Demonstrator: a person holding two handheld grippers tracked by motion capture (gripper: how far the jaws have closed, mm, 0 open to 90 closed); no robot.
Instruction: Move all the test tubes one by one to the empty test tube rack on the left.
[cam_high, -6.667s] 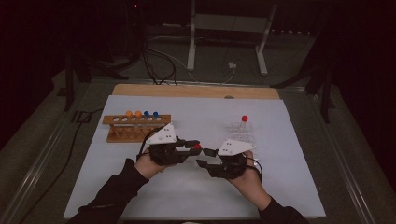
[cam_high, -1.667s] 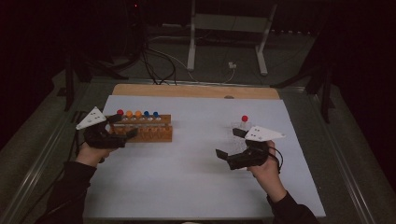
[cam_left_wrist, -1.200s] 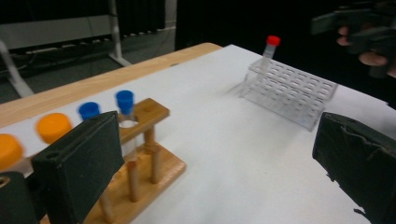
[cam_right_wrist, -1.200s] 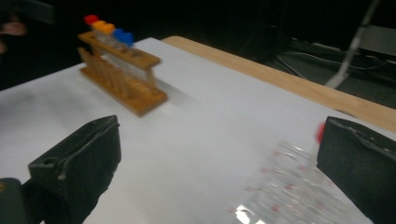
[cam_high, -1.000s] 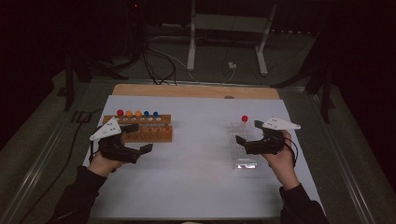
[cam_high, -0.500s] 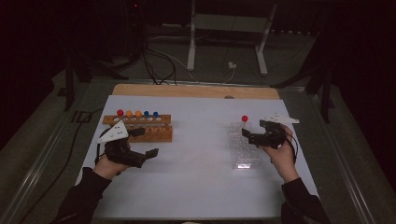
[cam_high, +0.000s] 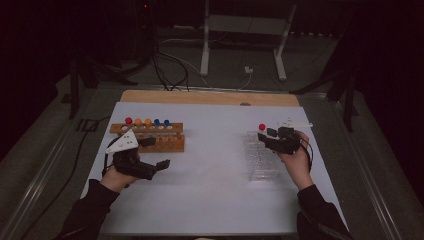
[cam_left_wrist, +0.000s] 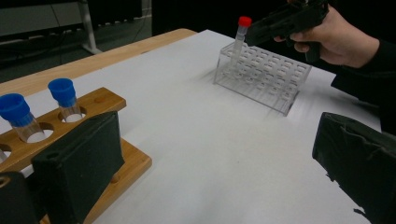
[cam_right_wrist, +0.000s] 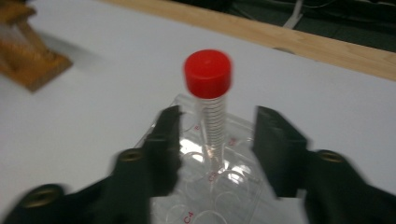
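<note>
With five tubes already in the wooden rack (cam_high: 150, 137), the right gripper (cam_right_wrist: 215, 140), jaws apart, straddled the last red-capped tube (cam_right_wrist: 208, 93) standing in the clear rack (cam_high: 262, 160), ungrasped.

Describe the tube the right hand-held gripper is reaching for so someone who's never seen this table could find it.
On the white table, look to the right side for the clear plastic rack. At its far corner one red-capped tube stands upright, with the right hand-held gripper open around it. It is the only tube in that rack; the other tubes sit in the wooden rack at the left.
</note>
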